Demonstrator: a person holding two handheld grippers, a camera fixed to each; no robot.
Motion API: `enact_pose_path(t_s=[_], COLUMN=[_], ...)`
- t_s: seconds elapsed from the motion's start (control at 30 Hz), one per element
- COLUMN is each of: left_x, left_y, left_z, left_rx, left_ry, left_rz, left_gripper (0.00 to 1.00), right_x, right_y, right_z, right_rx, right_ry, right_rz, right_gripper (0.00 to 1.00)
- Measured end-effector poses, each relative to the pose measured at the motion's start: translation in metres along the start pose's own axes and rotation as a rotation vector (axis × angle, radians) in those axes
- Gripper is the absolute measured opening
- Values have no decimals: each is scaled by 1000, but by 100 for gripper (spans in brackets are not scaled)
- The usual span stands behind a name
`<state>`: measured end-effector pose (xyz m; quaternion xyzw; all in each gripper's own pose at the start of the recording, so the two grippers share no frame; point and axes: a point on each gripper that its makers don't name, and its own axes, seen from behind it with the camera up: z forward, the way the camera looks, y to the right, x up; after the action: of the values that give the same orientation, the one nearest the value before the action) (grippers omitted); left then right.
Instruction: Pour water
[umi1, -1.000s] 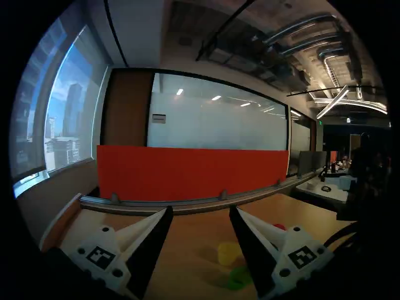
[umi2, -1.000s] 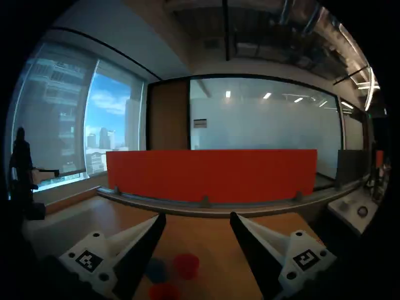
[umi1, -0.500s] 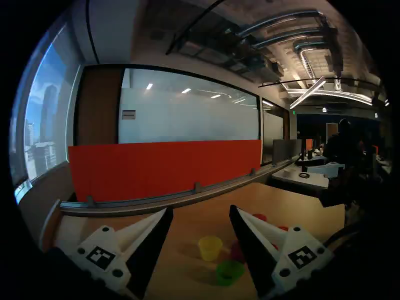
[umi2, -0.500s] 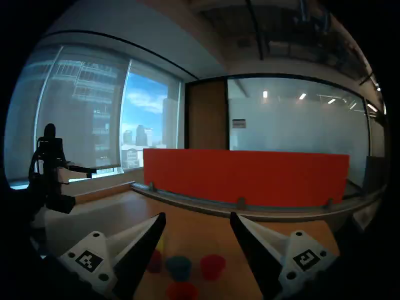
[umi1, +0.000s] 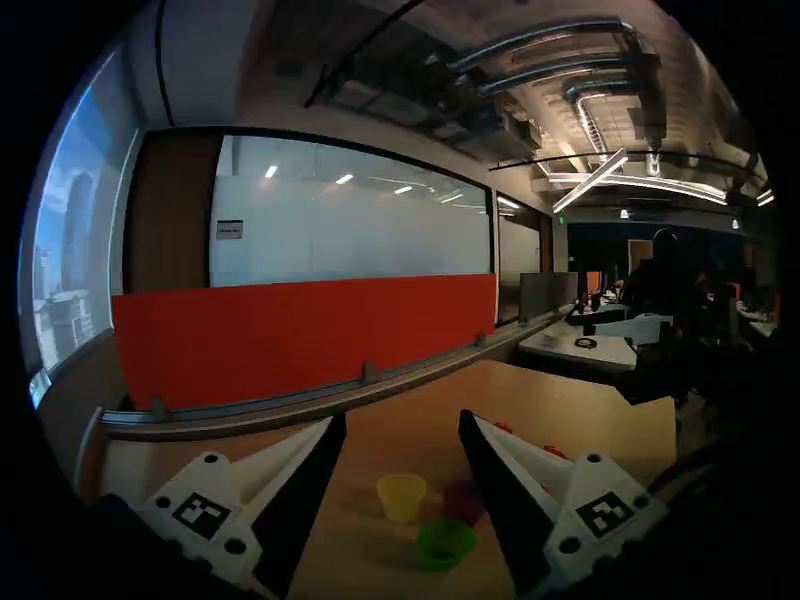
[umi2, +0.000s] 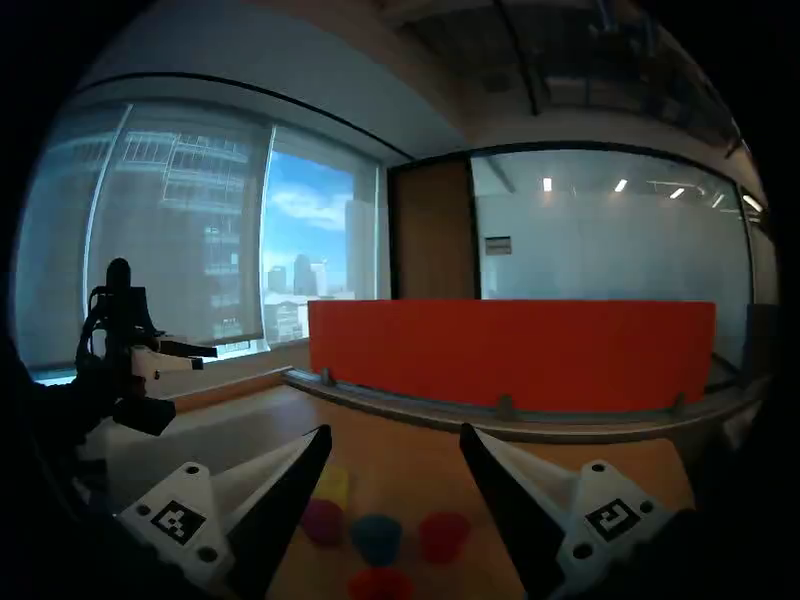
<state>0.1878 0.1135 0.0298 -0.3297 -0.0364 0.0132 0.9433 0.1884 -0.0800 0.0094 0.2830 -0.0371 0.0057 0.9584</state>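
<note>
1. Cups (umi1: 462, 498) stand in a loose cluster on the wooden desk (umi1: 580, 400), on the near side of the orange divider panel (umi1: 300, 330). In the left gripper view the yellow cup (umi1: 401, 495) is left, the magenta cup (umi1: 464, 500) is just right of it, and the green cup (umi1: 445, 543) is nearest
2. In the right gripper view the blue cup (umi2: 377, 537) and red cup (umi2: 443, 535) stand side by side, with magenta and yellow to their left and a second red cup (umi2: 378, 583) nearest, at the bottom edge
3. Handling, my guess: small plastic cups, light, thin-walled and smooth, so they are likely to flex or skid under a hard pinch, and a filled one would slop easily. Cannot tell which cup holds water
4. Best hold: across the side wall around mid height, one finger each side, not on the rim, with the cup kept upright until it is over the target
5. Left gripper (umi1: 398, 425): fingers spread wide with nothing between them, held above the desk and pointing forward; the cups lie low in the gap, apart from the tips
6. Right gripper (umi2: 393, 432): same pose, fingers spread and empty, raised over the desk with its cups below and ahead, not touching
</note>
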Motion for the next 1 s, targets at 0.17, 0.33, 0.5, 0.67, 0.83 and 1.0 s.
enact_pose_path(t_s=[0.17,0.33,0.5,0.67,0.83,1.0], left_x=[-15,-29,-42,-53,-62,-69], left_y=[5,10,14,17,18,18], left_z=[2,3,5,9,12,15], left_rx=[-21,-50,-74,-93,-104,-113], left_ry=[-44,-80,-108,-136,-167,-186], left_rz=[15,17,16,14,34,41], left_gripper=[83,83,83,83,83,83], right_x=[-6,-15,-25,-32,-40,-50], right_y=[-3,-8,-12,-9,-8,-7], right_z=[2,5,8,9,9,11], right_rx=[29,72,110,115,129,137], right_ry=[-30,-78,-126,-160,-197,-232], right_rz=[7,10,3,-27,-53,-73], right_gripper=[99,99,99,99,99,99])
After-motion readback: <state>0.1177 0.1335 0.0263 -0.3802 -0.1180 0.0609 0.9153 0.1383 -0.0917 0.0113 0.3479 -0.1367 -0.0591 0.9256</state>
